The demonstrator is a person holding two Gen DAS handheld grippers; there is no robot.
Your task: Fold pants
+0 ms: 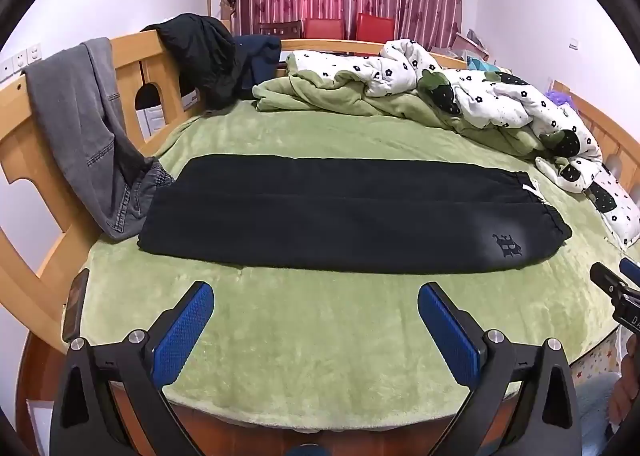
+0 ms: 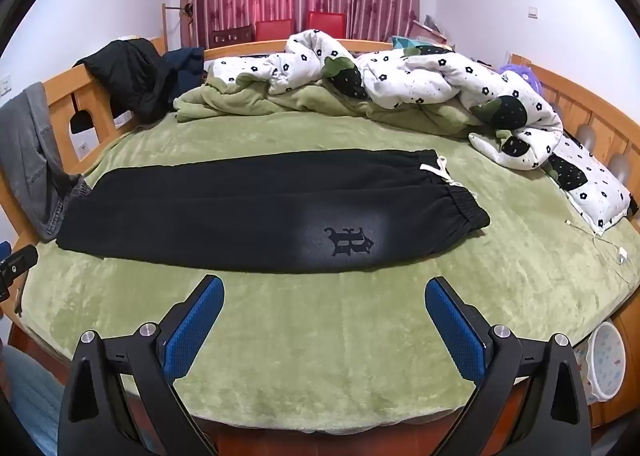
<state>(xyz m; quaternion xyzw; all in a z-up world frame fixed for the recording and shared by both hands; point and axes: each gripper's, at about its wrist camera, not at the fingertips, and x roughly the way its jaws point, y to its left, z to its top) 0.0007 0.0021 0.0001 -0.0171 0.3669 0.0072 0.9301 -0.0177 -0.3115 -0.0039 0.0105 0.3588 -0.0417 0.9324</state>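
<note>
We see the left gripper [image 1: 316, 294] and right gripper [image 2: 323, 288] both spread wide, nothing between the blue pads [image 2: 192, 328]. Beyond them the black pants [image 2: 256, 211] lie flat, legs stacked lengthwise, on the green blanket [image 2: 320, 336], waistband to the right.

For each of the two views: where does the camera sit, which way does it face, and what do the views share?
Left wrist: behind the open left gripper, angled down across the bed; right gripper's tip at its right edge.
Right wrist: behind the open right gripper, same heading; left gripper's tip at its left edge.
Shared: black pants on the green blanket.
</note>
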